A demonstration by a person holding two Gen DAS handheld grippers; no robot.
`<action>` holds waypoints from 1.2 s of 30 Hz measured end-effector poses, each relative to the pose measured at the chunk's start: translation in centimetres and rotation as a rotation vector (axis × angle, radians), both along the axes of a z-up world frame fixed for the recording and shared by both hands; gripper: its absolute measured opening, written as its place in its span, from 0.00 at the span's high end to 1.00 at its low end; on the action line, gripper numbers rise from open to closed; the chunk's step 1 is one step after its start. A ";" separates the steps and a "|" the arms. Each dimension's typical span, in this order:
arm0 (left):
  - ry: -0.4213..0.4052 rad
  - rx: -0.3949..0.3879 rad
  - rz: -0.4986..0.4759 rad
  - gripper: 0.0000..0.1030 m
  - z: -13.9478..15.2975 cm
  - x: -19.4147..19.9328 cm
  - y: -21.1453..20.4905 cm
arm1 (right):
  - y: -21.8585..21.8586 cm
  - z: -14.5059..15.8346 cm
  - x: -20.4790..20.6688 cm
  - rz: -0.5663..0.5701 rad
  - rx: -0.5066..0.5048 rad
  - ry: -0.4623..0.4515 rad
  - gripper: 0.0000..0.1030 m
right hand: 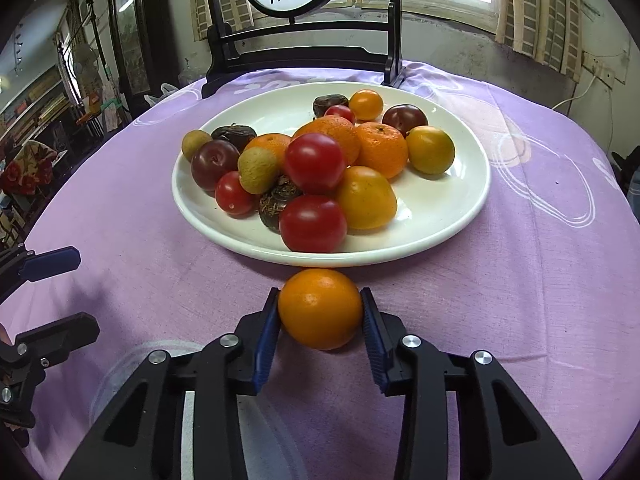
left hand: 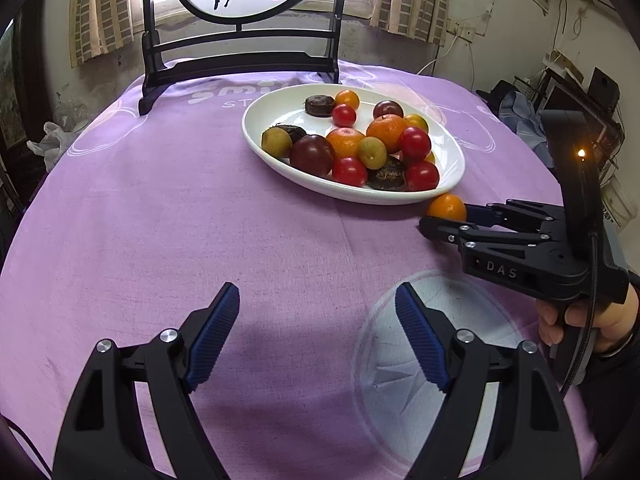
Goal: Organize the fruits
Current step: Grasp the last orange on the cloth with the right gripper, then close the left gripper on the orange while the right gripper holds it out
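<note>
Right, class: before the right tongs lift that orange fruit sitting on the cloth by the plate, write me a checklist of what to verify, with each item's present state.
1. Right tongs closed on the orange fruit, pads touching both sides: ok.
2. Fruit centred between the pads, not at their tips: ok.
3. Fruit free of the white plate rim: cannot tell, it sits right against it.
4. Landing spot on the plate: ok, bare patch on its right side.
5. Left tongs open, empty, out of the path: ok.
6. Purple cloth not pinched by the pads: cannot tell.

Purple tablecloth point(left hand: 200, 200), dark painted screen point(right hand: 300, 32)
</note>
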State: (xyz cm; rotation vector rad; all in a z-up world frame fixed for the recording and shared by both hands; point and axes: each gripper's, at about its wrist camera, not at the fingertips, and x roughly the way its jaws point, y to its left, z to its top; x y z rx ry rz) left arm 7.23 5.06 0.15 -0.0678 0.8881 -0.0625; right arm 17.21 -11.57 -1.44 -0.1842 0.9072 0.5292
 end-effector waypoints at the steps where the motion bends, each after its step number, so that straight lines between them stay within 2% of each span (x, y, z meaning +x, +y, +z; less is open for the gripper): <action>1: 0.001 0.001 0.001 0.24 0.0 0.1 0.0 | 0.0 0.0 0.0 0.000 0.001 -0.001 0.62; 7: -0.001 0.015 -0.018 0.24 0.0 0.9 -0.9 | -1.1 1.0 -1.0 0.045 0.062 -0.006 0.62; 14: 0.050 -0.018 -0.042 0.24 -0.9 2.4 -1.9 | -2.3 1.5 -2.3 0.118 0.093 -0.020 0.62; 25: 0.104 -0.090 -0.064 0.24 -1.2 5.6 -4.7 | -2.1 0.8 -2.9 0.137 0.094 -0.010 0.62; 31: 0.141 -0.114 -0.061 0.24 -1.7 6.8 -5.6 | -2.9 0.3 -2.1 0.089 0.100 0.025 0.61; 33: 0.147 -0.127 -0.068 0.24 -1.8 7.0 -5.5 | -3.1 0.2 -2.1 0.071 0.092 0.023 0.51; 36: 0.143 -0.122 -0.060 0.24 -1.8 6.9 -5.1 | -3.6 0.4 -2.3 0.066 0.107 0.009 0.45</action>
